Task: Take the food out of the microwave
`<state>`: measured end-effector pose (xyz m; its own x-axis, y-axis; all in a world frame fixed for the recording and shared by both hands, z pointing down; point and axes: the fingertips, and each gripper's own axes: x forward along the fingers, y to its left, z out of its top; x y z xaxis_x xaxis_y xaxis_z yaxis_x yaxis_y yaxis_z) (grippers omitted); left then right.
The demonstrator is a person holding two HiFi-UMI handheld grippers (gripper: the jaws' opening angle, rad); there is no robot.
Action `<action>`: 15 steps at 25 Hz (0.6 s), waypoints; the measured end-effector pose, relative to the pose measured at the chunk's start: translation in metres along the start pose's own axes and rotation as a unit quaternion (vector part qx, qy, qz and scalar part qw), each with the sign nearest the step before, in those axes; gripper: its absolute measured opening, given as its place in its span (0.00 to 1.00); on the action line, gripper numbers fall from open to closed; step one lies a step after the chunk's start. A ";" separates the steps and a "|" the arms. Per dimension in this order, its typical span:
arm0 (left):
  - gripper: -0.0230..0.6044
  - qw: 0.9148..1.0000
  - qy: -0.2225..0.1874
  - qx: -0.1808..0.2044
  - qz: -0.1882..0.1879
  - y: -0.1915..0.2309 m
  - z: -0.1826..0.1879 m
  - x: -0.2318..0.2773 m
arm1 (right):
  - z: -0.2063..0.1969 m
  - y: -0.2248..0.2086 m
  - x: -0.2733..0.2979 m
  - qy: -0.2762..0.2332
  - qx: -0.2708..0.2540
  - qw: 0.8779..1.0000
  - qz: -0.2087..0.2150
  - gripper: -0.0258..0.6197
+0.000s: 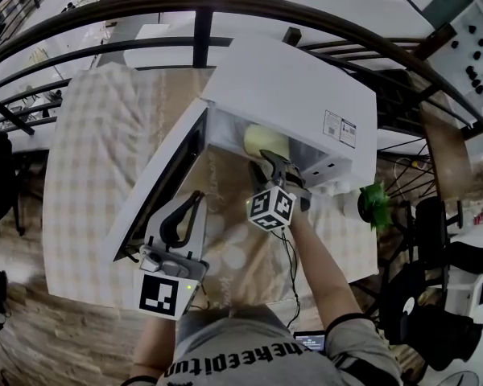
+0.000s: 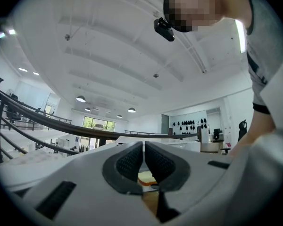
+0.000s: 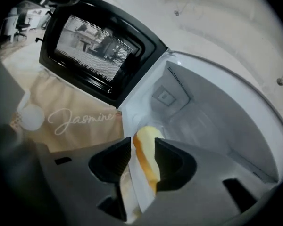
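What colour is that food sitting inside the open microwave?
Pale yellow with an orange-brown edge; the right gripper view shows the food best.

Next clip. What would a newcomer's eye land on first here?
First, the white microwave on the cloth-covered table, with its door open wide to the left in the head view. Next, the right gripper inside the cavity, jaws apart on either side of a pale yellow piece of food. The left gripper sits shut beside the open door.

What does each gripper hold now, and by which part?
Nothing is held. The right gripper stands open around the yellow food, not pressing it; the left gripper is shut, empty.
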<state>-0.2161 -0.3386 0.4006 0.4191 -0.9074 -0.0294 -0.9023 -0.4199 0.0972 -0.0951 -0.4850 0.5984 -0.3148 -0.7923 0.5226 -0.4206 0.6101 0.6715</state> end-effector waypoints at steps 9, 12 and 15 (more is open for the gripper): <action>0.06 1.000 0.007 -0.004 -0.002 0.006 -0.008 0.003 | -0.007 0.001 0.027 0.021 -0.038 0.999 -0.004 0.30; 0.06 1.000 0.007 -0.004 0.000 0.009 -0.008 0.003 | -0.008 0.002 0.034 0.025 -0.035 0.999 0.001 0.31; 0.06 1.000 0.007 -0.005 0.003 0.012 -0.008 0.003 | -0.010 0.001 0.039 0.030 -0.036 0.999 -0.002 0.31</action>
<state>-0.2248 -0.3458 0.4101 0.4159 -0.9093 -0.0150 -0.9036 -0.4150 0.1064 -0.0998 -0.5153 0.6249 -0.2613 -0.7938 0.5492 -0.3582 0.6081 0.7085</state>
